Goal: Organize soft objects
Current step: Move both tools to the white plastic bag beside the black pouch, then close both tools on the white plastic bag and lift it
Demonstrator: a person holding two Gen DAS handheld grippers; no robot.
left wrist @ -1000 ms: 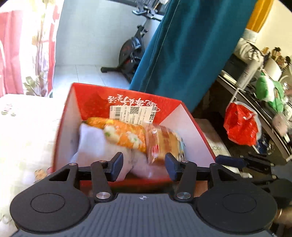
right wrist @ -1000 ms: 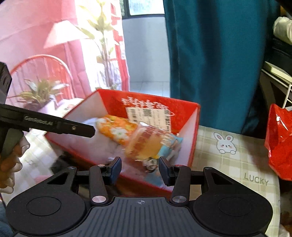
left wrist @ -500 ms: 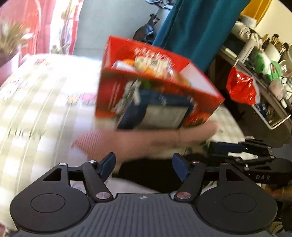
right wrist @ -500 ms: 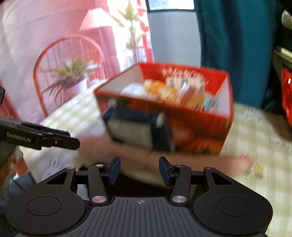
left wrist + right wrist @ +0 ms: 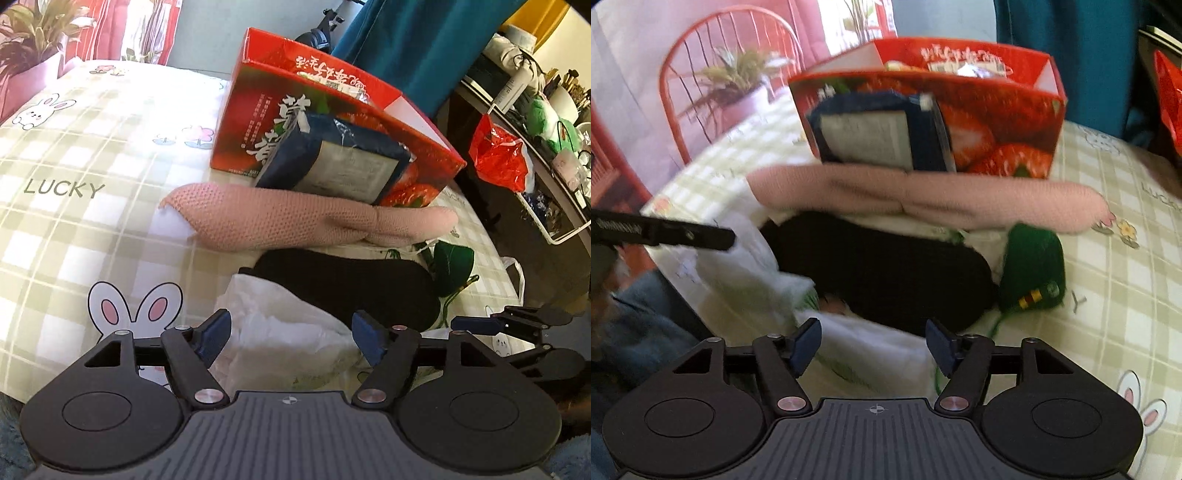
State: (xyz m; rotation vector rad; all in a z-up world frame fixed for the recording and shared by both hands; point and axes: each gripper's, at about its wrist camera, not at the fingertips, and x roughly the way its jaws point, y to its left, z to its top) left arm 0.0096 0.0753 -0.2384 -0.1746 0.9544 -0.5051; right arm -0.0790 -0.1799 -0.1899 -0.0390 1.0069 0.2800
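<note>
A red strawberry box [image 5: 332, 110] [image 5: 997, 122] stands on the checked tablecloth with soft packs inside. A dark blue packet [image 5: 332, 158] [image 5: 879, 133] leans on its front. A pink knit cloth [image 5: 295, 221] [image 5: 923, 203] lies before it, then a black cloth [image 5: 351, 284] [image 5: 886, 269], a green knit piece [image 5: 452, 266] [image 5: 1032, 269] and white plastic [image 5: 288, 332] [image 5: 871, 347]. My left gripper [image 5: 291, 334] is open and empty over the white plastic. My right gripper [image 5: 873, 345] is open and empty above the white plastic; its tip shows in the left wrist view [image 5: 476, 325].
A red plastic bag [image 5: 498, 155] and a cluttered shelf [image 5: 546, 110] are at the right. A red chair [image 5: 727, 74] and a potted plant [image 5: 738, 92] stand beyond the table's left edge. The left gripper's finger [image 5: 665, 232] shows at the left.
Both grippers have pulled back and down from over the box. The box interior has dropped out of sight and the cloths in front have come into view.
</note>
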